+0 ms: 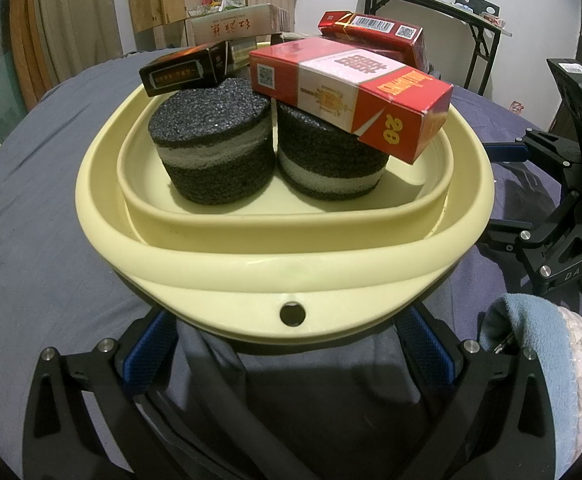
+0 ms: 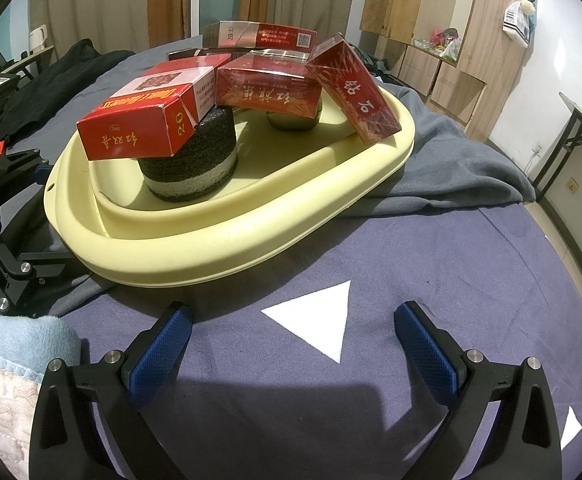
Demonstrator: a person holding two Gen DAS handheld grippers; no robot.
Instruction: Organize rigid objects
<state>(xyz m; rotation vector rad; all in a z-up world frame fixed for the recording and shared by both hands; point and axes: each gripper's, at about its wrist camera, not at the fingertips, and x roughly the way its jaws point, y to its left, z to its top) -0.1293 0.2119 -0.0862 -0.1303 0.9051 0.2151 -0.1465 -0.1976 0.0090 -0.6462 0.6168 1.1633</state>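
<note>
We see left gripper (image 1: 291, 344) spread apart at the cream basin (image 1: 291, 268) rim; basin on the bed (image 2: 451, 264), holding foam cylinders (image 1: 211, 140) under cigarette boxes (image 1: 351, 92); right gripper (image 2: 291, 340) apart, empty.

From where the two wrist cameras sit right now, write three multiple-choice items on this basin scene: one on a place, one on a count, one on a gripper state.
1. Where does the red-and-white box marked 20 lie?
A. on the blanket
B. atop a foam cylinder
C. under the basin

2. How many black-and-white foam cylinders show in the left wrist view?
A. two
B. four
C. none

3. How is the right gripper?
A. shut on a box
B. open, holding nothing
C. shut on the basin's rim

Answers:
1 B, the box rests on the right foam cylinder.
2 A, that one and the left foam cylinder stand side by side in the cream basin.
3 B, only blue cloth and a white triangle lie between its spread fingers.
</note>
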